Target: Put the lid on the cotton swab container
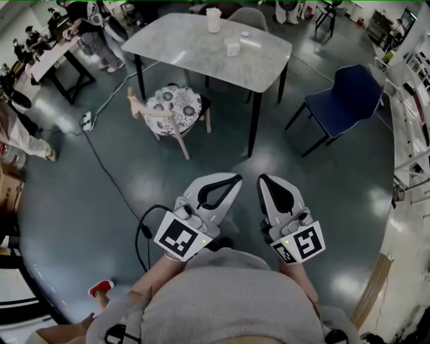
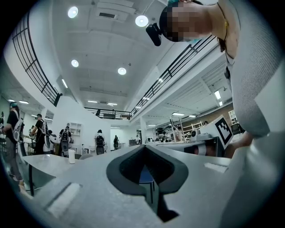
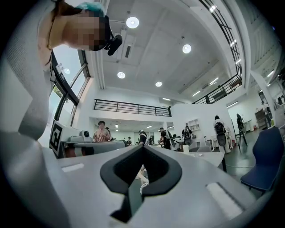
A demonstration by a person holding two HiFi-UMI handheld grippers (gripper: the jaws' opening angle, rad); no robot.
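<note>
On the desk (image 1: 201, 57), in the head view, stand a tall white container (image 1: 213, 20) and a short white container (image 1: 233, 47); which one holds cotton swabs cannot be told. The left tongs (image 1: 234, 179) and right tongs (image 1: 263, 179) hover well apart from the desk. Left gripper view: tongs together, empty. Right gripper view: tongs together, empty.

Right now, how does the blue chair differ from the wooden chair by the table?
The blue chair has a plain blue seat on dark legs; the wooden chair has a pale frame and patterned seat. The blue chair stands clear of the table, the wooden chair close beside it. Both are upright and unoccupied.
</note>
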